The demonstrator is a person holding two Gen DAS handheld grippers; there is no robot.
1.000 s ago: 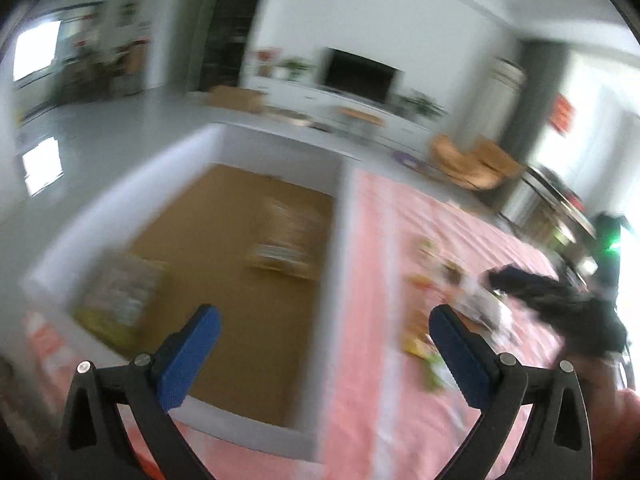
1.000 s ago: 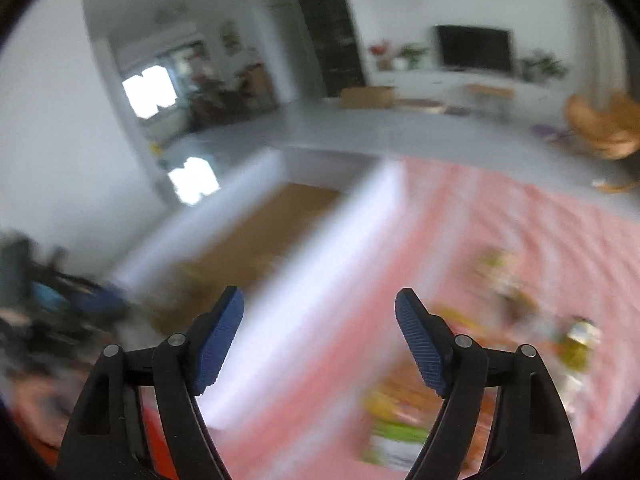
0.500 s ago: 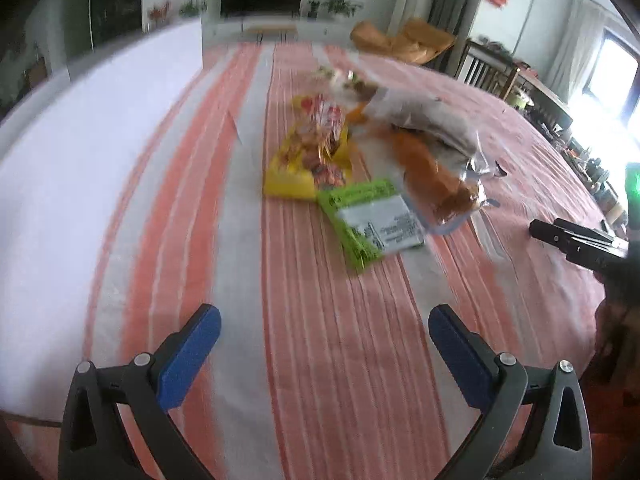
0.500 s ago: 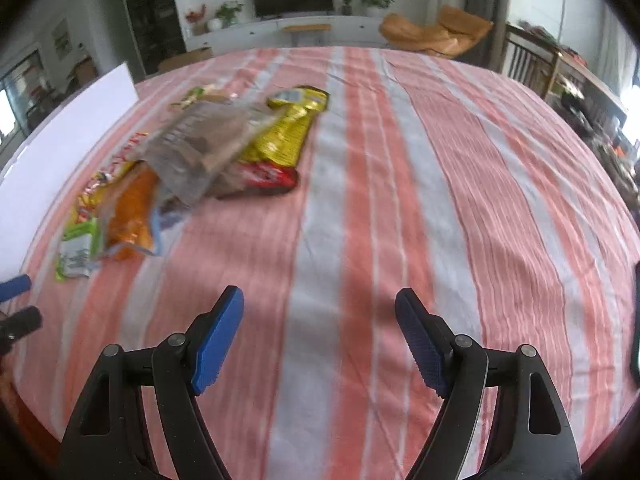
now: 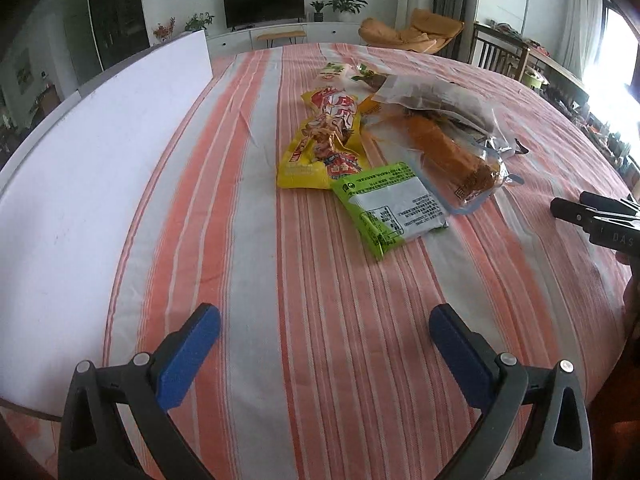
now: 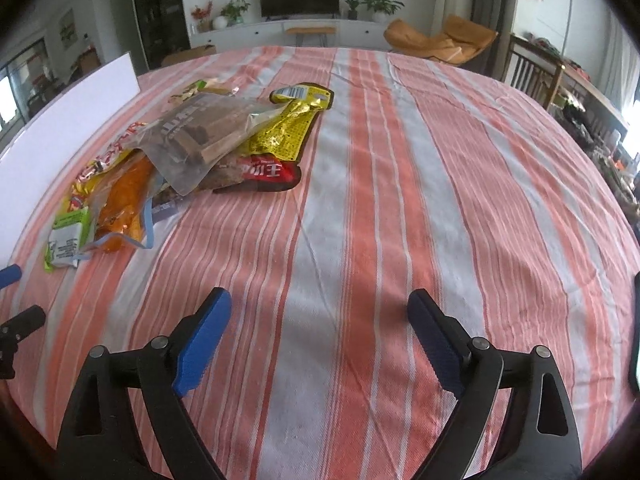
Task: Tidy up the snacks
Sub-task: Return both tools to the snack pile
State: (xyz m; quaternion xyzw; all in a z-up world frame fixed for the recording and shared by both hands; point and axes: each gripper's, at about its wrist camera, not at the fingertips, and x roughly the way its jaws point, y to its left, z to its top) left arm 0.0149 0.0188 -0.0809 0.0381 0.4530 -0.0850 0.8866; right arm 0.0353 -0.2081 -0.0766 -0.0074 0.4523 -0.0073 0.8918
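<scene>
Several snack packets lie in a pile on the striped tablecloth. A green and white packet [image 5: 390,208] [image 6: 68,240] lies nearest the front. Behind it are a yellow and red packet [image 5: 326,140], a clear bag with orange snacks [image 5: 448,152] [image 6: 124,196], a clear bag of brown pieces [image 6: 204,132], a gold packet [image 6: 286,132] and a red packet [image 6: 260,172]. My left gripper [image 5: 324,344] is open and empty, short of the green packet. My right gripper [image 6: 320,332] is open and empty over bare cloth, right of the pile.
A white box wall [image 5: 80,168] [image 6: 60,120] stands along the table's left side. The pink and white striped tablecloth [image 6: 400,200] covers the table. A dark flat object [image 6: 634,332] lies at the right edge. Chairs and a TV unit stand beyond the table.
Both grippers swung from the white box on the left to face the snack pile a second ago. In the last half second both views have barely shifted. Both jaws stayed open.
</scene>
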